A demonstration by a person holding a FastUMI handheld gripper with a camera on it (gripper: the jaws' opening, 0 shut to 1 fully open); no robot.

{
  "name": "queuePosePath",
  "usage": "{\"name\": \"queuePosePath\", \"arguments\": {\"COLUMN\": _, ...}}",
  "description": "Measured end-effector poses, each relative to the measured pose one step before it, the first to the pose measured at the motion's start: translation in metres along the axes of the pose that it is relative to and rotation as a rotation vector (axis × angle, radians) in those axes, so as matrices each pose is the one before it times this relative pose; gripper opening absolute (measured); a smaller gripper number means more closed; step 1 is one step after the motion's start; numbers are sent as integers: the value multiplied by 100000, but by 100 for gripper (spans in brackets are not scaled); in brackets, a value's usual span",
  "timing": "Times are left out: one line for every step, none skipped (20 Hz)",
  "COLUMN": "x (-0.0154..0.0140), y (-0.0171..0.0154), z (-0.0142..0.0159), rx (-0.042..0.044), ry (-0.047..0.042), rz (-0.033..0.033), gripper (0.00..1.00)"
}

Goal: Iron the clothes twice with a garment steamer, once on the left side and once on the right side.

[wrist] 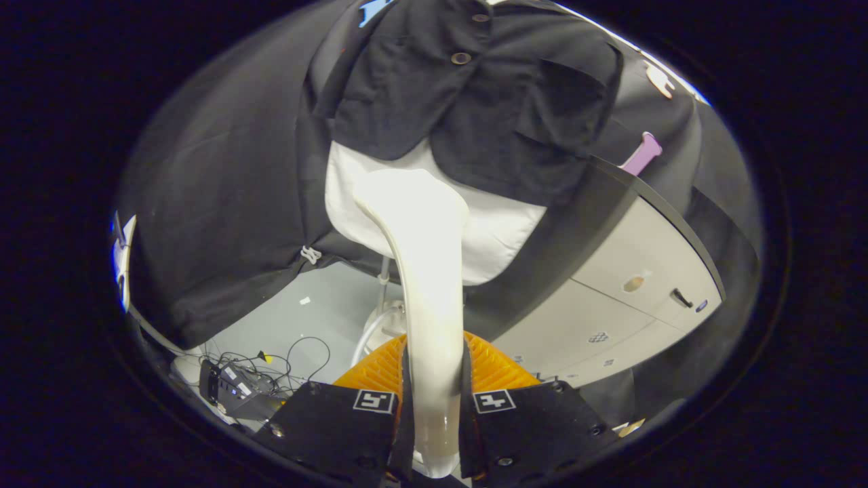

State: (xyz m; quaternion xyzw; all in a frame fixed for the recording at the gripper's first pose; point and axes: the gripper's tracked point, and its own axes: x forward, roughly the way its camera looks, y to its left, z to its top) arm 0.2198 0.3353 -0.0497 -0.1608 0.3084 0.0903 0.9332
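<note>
Nearest the camera, the gripper [434,407] has its two fingers clenched on the handle of the cream-white plastic garment steamer [427,271], one finger pressing each side of it. The gripper points forward and upward. The steamer's handle runs up from between the fingers, curves slightly left, and widens into a flat, rounded head. That head sits just below the hem of the black button-front garment [475,95]; whether it touches the cloth cannot be told.

The steamer looks smooth, glossy and unmarked. One steamer is in view.

The black garment hangs beyond the steamer, over a white undergarment or form [502,230] whose lower part shows below the hem, on either side of the steamer head. Two round brown buttons [461,58] are visible on the front, one above the other. A patch pocket [566,95] lies right of the buttons. The fabric shows soft creases.

Right of the steamer stands a pale grey cabinet [630,271] with a dark top edge and one small dark handle [680,297]. A purple peg-like piece [642,154] projects above the cabinet.

Left of the steamer and below the garment, the pale floor [325,305] carries a tangle of thin black cables [285,359] and a dark electronic box [234,390]. A white hose [369,332] curves down just left of the steamer handle.
</note>
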Motion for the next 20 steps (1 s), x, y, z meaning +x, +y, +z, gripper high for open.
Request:
{"name": "queuePosePath", "arguments": {"x": -452, "y": -1225, "z": -307, "rx": 1726, "ry": 610, "rz": -774, "gripper": 29}}
{"name": "queuePosePath", "arguments": {"x": -547, "y": -1104, "z": -374, "rx": 1935, "ry": 491, "rz": -1091, "gripper": 29}}
{"name": "queuePosePath", "arguments": {"x": -589, "y": -1086, "z": -341, "rx": 781, "ry": 193, "rz": -477, "gripper": 29}}
{"name": "queuePosePath", "arguments": {"x": -684, "y": -871, "z": -515, "rx": 872, "ry": -231, "rz": 33, "gripper": 29}}
{"name": "queuePosePath", "arguments": {"x": -567, "y": -819, "z": -295, "rx": 661, "ry": -115, "rz": 172, "gripper": 29}}
{"name": "queuePosePath", "arguments": {"x": -726, "y": -918, "z": -464, "rx": 546, "ry": -212, "rz": 230, "gripper": 29}}
{"name": "queuePosePath", "arguments": {"x": -602, "y": -984, "z": -317, "rx": 704, "ry": -9, "rz": 129, "gripper": 29}}
{"name": "queuePosePath", "arguments": {"x": -644, "y": -1035, "z": -431, "rx": 735, "ry": 216, "rz": -8, "gripper": 29}}
{"name": "queuePosePath", "arguments": {"x": -546, "y": -1072, "z": -442, "rx": 932, "ry": 466, "rz": -17, "gripper": 29}}
{"name": "queuePosePath", "arguments": {"x": -592, "y": -992, "z": -451, "rx": 1021, "ry": 297, "rz": -45, "gripper": 29}}
{"name": "queuePosePath", "arguments": {"x": -462, "y": -1217, "z": -317, "rx": 785, "ry": 220, "rz": -111, "gripper": 29}}
{"name": "queuePosePath", "arguments": {"x": -562, "y": -1039, "z": -503, "rx": 1006, "ry": 305, "rz": -41, "gripper": 29}}
{"name": "queuePosePath", "arguments": {"x": -500, "y": -1059, "z": -426, "rx": 1124, "ry": 325, "rz": -7, "gripper": 29}}
{"name": "queuePosePath", "arguments": {"x": -520, "y": -1016, "z": -677, "rx": 1160, "ry": 279, "rz": -25, "gripper": 29}}
{"name": "queuePosePath", "arguments": {"x": -498, "y": -1053, "z": -451, "rx": 1132, "ry": 32, "rz": -174, "gripper": 29}}
{"name": "queuePosePath", "arguments": {"x": -652, "y": -1120, "z": -671, "rx": 976, "ry": 315, "rz": -529, "gripper": 29}}
{"name": "queuePosePath", "arguments": {"x": -598, "y": -1105, "z": -703, "rx": 1090, "ry": 532, "rz": -376, "gripper": 29}}
{"name": "queuePosePath", "arguments": {"x": -539, "y": -913, "z": -827, "rx": 936, "ry": 634, "rz": -279, "gripper": 29}}
{"name": "queuePosePath", "arguments": {"x": -565, "y": -1016, "z": -738, "rx": 966, "ry": 791, "rz": -188, "gripper": 29}}
{"name": "queuePosePath", "arguments": {"x": -548, "y": -960, "z": -666, "rx": 1162, "ry": 355, "rz": -126, "gripper": 29}}
